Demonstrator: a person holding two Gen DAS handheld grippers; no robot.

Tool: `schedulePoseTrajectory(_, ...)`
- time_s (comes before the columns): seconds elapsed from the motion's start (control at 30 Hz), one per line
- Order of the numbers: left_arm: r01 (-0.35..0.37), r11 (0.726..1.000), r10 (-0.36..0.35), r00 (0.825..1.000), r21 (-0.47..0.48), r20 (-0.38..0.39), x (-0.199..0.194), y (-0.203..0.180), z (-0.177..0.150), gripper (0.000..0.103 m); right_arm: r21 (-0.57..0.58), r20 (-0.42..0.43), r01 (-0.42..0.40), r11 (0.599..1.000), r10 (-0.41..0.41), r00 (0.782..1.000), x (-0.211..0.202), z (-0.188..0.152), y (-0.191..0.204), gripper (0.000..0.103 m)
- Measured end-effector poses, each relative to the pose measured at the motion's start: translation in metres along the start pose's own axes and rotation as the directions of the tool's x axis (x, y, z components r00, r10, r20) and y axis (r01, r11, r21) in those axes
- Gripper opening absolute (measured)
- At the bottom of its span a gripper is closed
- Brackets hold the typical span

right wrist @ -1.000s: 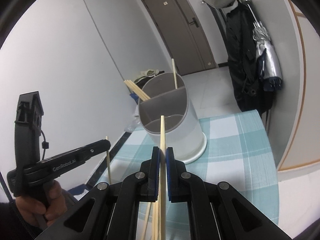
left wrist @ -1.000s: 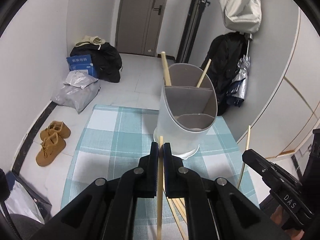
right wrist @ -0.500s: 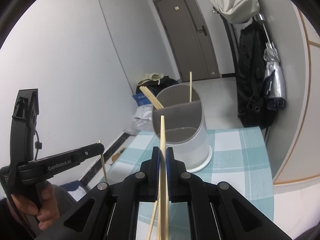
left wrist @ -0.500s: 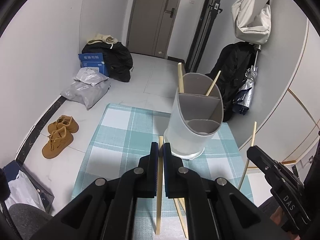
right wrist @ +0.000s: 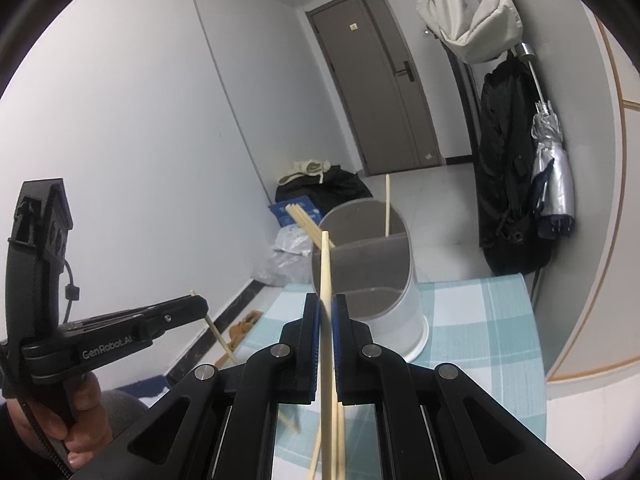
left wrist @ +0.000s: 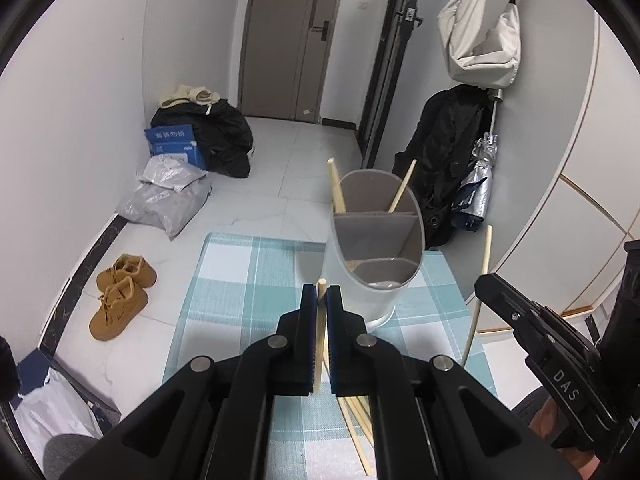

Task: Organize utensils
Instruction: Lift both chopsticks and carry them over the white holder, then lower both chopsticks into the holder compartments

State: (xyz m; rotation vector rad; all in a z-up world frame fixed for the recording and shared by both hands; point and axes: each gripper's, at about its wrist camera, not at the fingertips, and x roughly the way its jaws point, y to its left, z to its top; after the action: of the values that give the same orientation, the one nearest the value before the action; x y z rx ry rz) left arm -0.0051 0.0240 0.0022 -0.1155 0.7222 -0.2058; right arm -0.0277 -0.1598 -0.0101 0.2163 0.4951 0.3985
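Two grippers, each w/ one chopstick. Left gripper (left wrist: pixel 321 294), lower centre of its own view, jaws clamped on a chopstick (left wrist: pixel 319 344) that runs between the pads, tip poking just past them. Right gripper (right wrist: pixel 327 305), lower centre of its view, likewise closed on a second chopstick (right wrist: pixel 326 280), which sticks up well beyond the jaws and overlaps the holder behind. One grey utensil holder (left wrist: pixel 374 248) w/ three compartments stands on the checked teal mat (left wrist: pixel 248 280), right of centre in the left view; its rear compartment holds about three chopsticks (left wrist: pixel 338 192). A few loose chopsticks (left wrist: pixel 356 424) lie on the mat under the grippers, count unclear.
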Motion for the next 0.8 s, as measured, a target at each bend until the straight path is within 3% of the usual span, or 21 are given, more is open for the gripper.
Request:
schedulePoseTrajectory(0.27, 0.017, 0.999, -0.017, 1.0, 0.031, 0.011, -0.007, -0.011, 0.021, 0.0, -0.007, 0.036, -0.011, 1.0, 0.011, 0.999, -0.002, 0.017, 0.0, 0.005)
schedulePoseTrajectory(0.63, 0.075, 0.996, -0.077, 0.996, 0.048, 0.038, -0.027, -0.03, 0.066, 0.0, -0.013, 0.125, -0.044, 0.999, 0.045, 0.991, 0.0, 0.065, -0.004, 0.005)
schedulePoseTrajectory(0.8, 0.093, 0.993, -0.099, 0.991, 0.066, 0.091, -0.041, -0.041, 0.092, 0.0, -0.01, 0.157, -0.06, 0.998, 0.061, 0.986, 0.004, 0.091, -0.007, 0.005)
